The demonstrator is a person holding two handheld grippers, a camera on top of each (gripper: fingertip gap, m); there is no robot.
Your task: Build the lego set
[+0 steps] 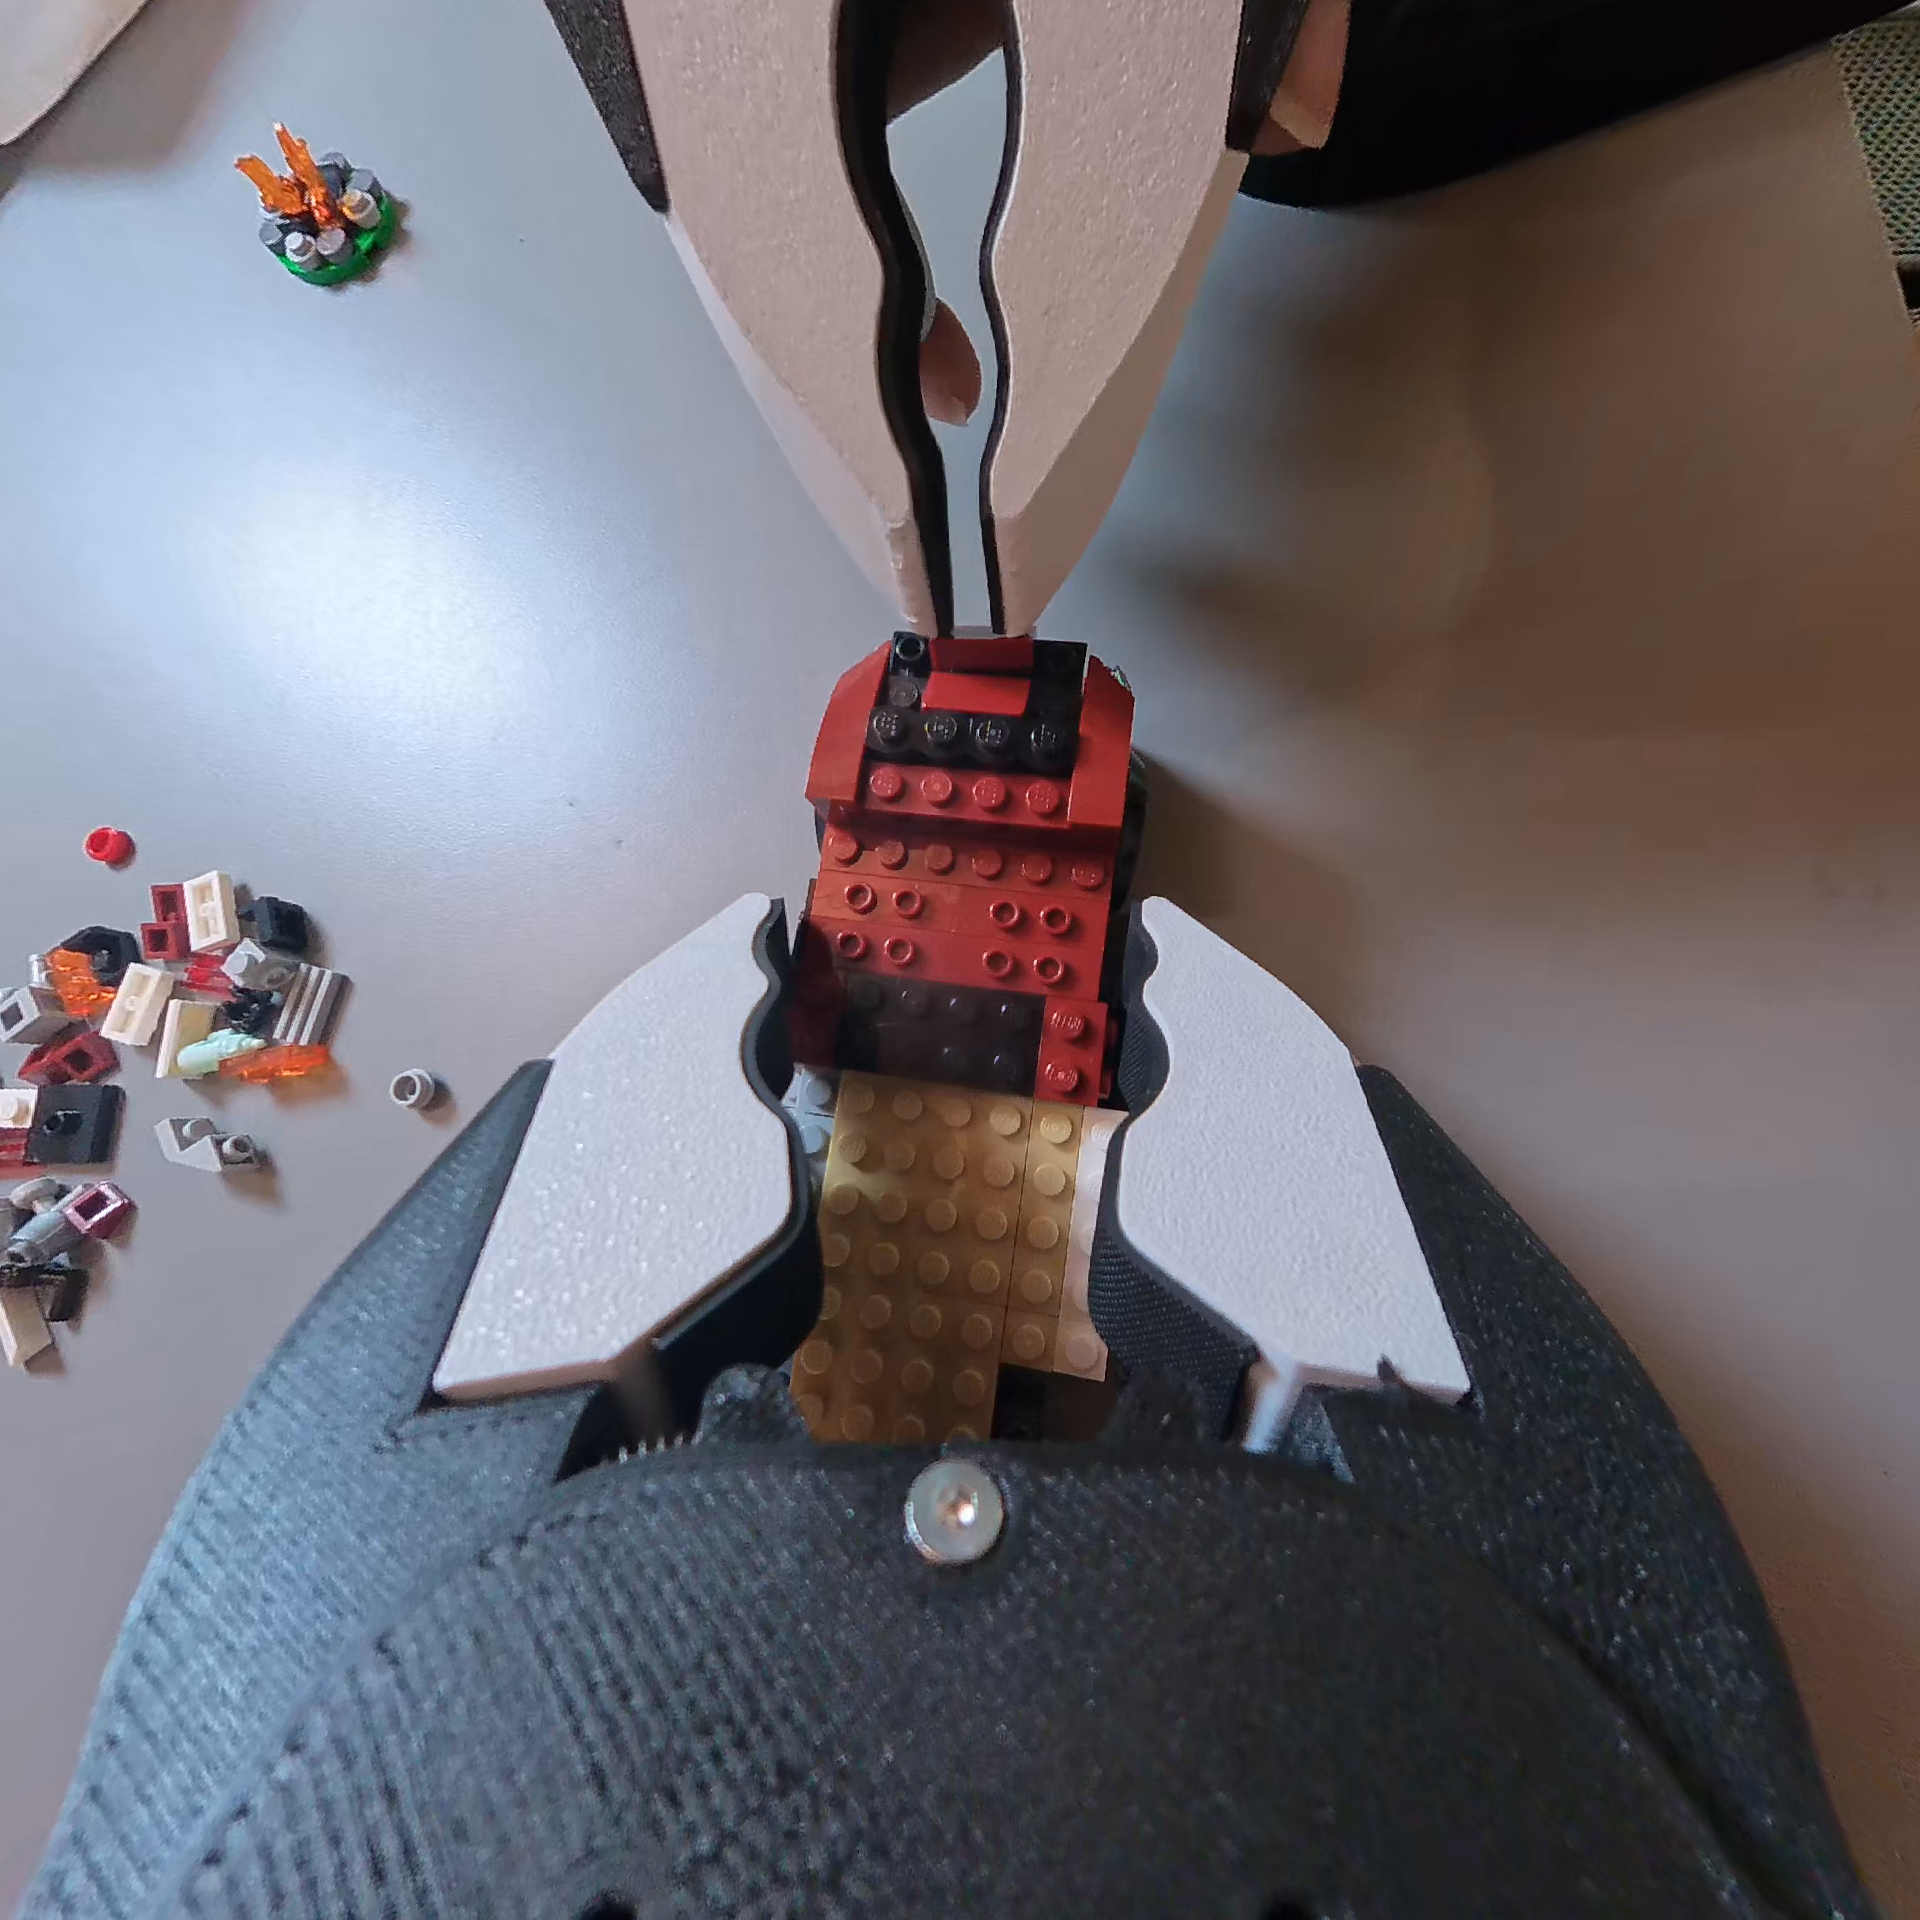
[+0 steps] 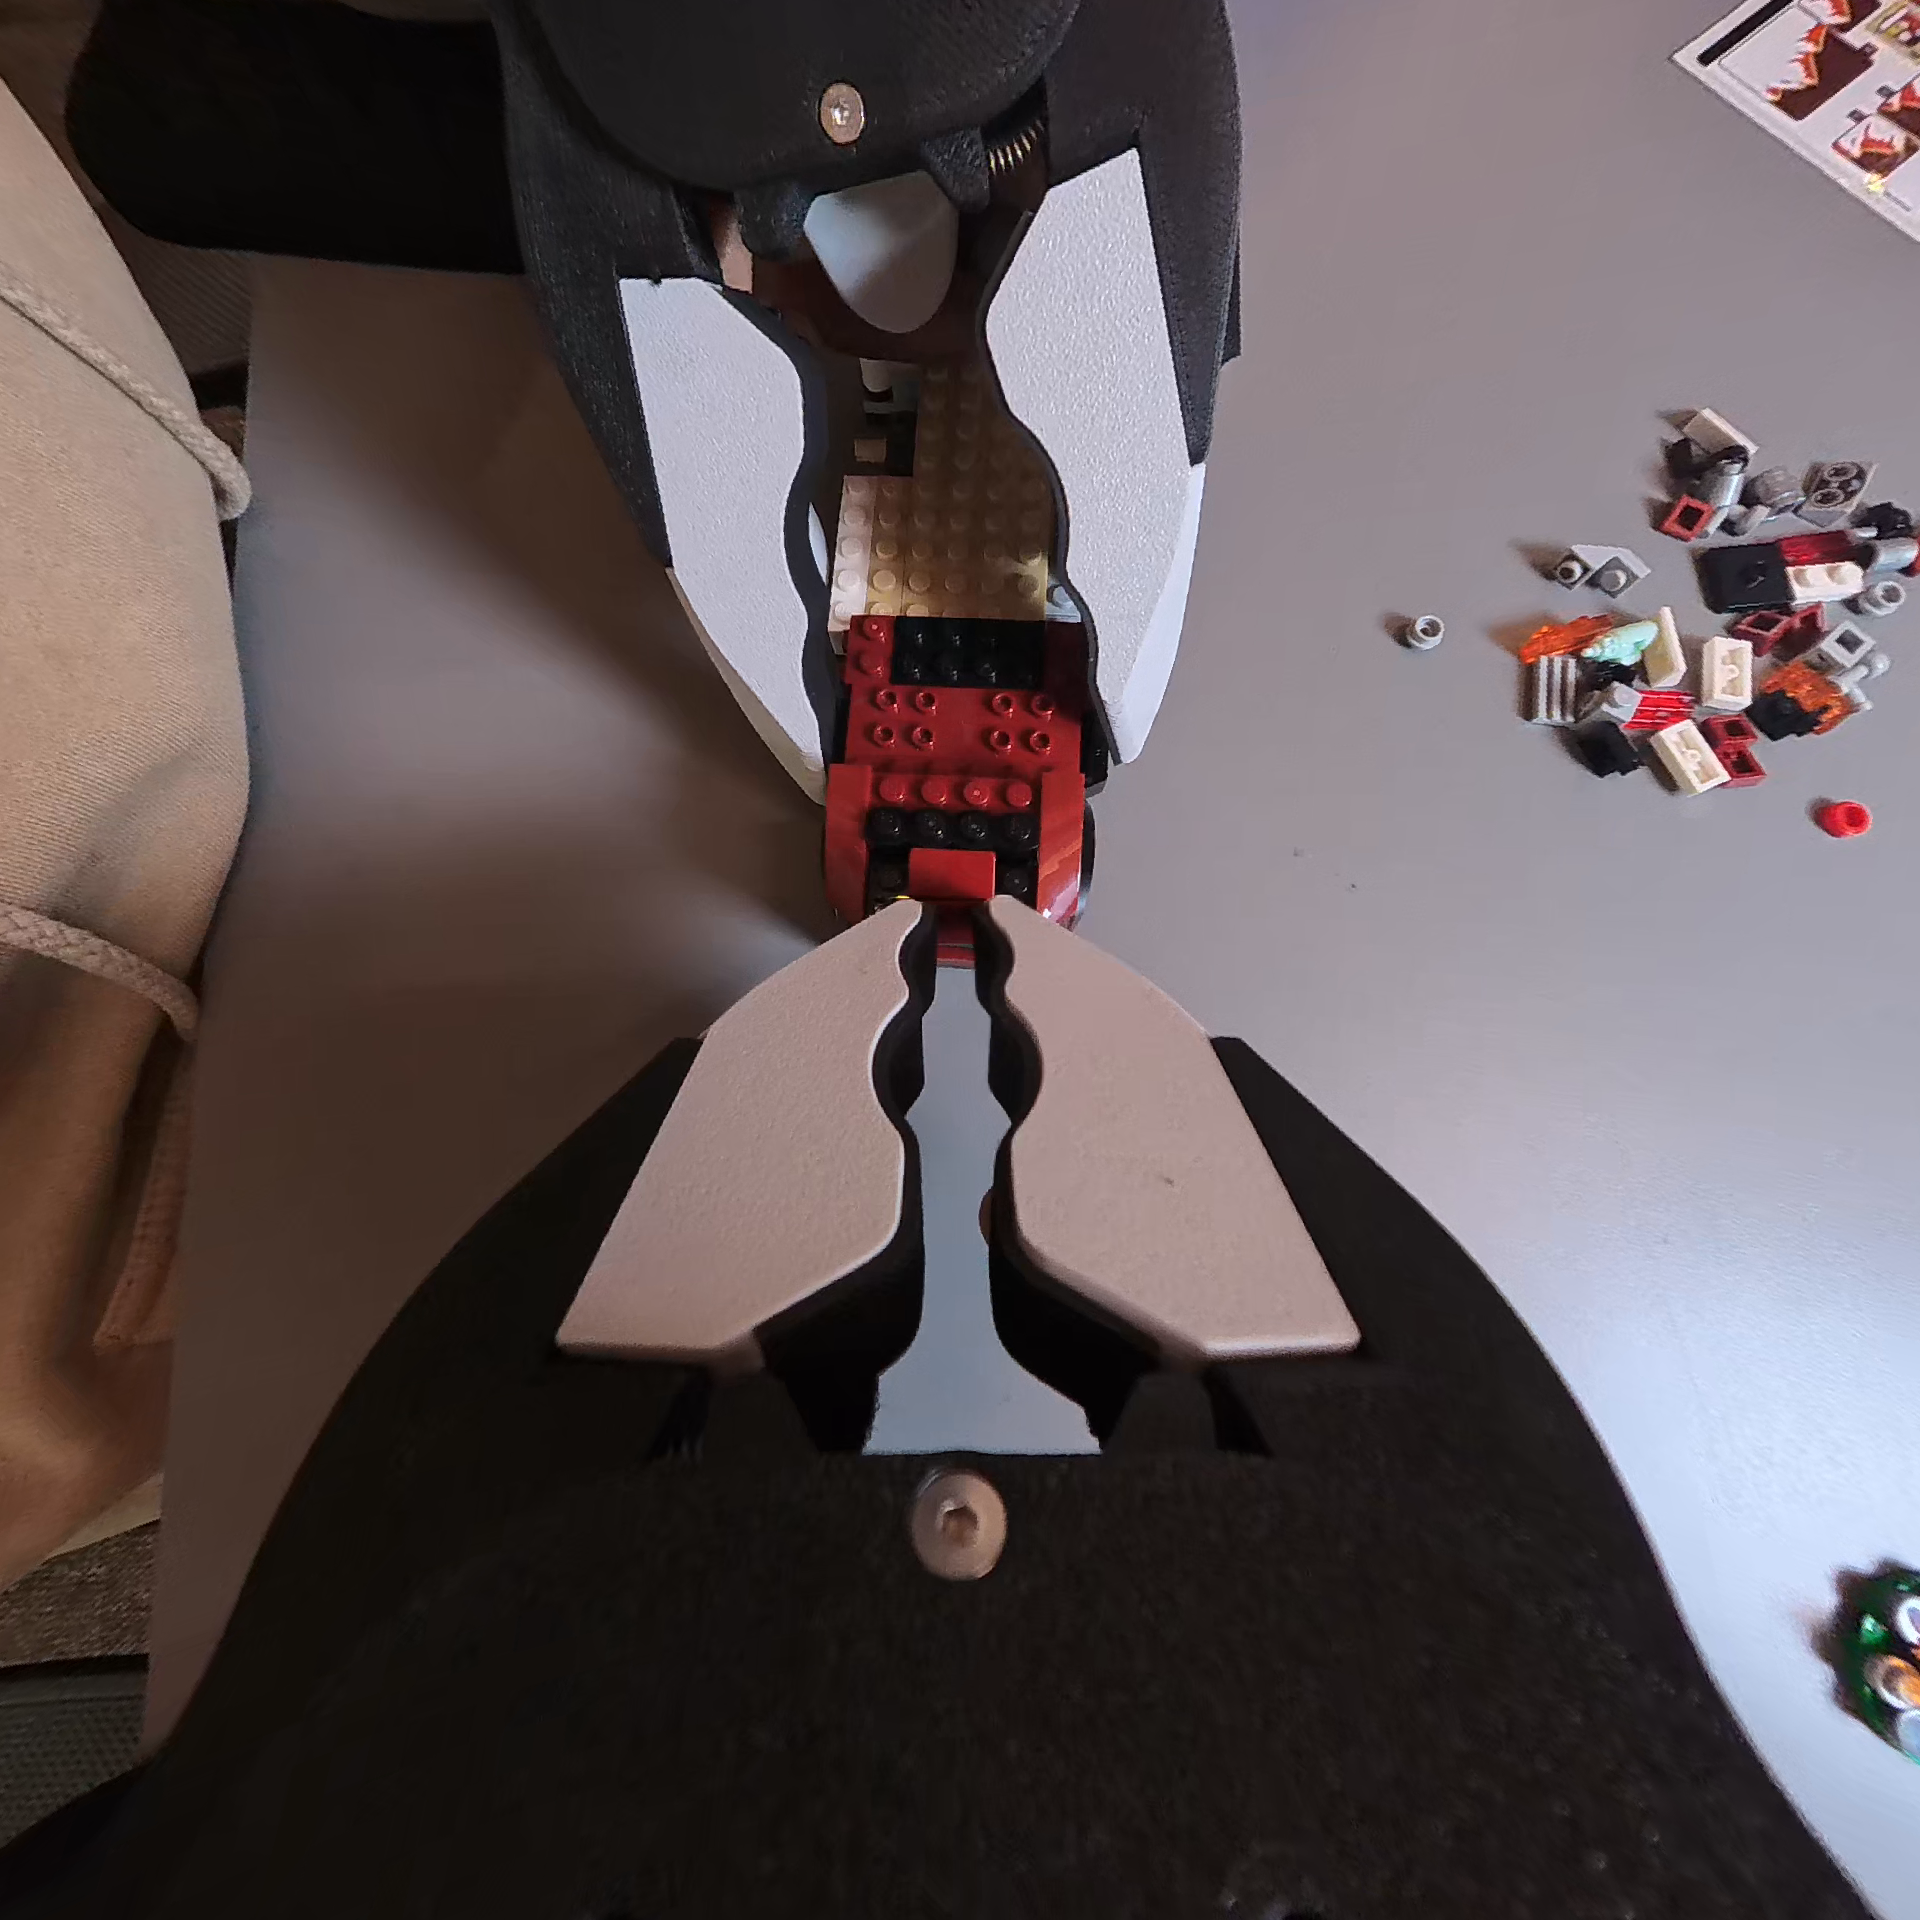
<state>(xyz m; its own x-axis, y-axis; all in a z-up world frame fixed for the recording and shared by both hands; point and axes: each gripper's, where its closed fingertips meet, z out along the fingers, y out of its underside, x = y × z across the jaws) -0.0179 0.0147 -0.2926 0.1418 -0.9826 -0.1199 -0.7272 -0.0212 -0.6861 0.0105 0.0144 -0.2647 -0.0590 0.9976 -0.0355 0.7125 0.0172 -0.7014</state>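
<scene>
**Brick model clamped at the sides, second claw at its nose**

The brick model (image 1: 966,831), dark red and black on top with a tan studded plate behind, sits at the centre of the left wrist view, above the grey table (image 1: 468,520). The left gripper (image 1: 961,904) is spread wide around it, with a pad against each flank, so the model is pinched across its width. From 12 o'clock the right gripper (image 2: 956,909) meets the model's front end with its fingers drawn almost together. A pale sliver shows between the tips in the left wrist view, but I cannot tell whether they pinch anything.

My judgement of the risks:
- A push from the right claw could slide the model backwards through the side grip, or tip it.
- A harder squeeze across the flanks could pop stacked plates apart.
- Anything small at the right tips could drop and be lost among the loose pieces.

Counts:
- One model and two grippers.
- One heap of loose bricks (image 1: 156,1039) at 9 o'clock; its pieces are too jumbled to number.
- One red round stud (image 1: 107,844) and one grey round stud (image 1: 416,1088) lie apart from the heap.
- One small build with orange flames (image 1: 322,208) on a green base at 10 o'clock.
- One printed sheet (image 2: 1829,94) at 1 o'clock in the right wrist view.
</scene>
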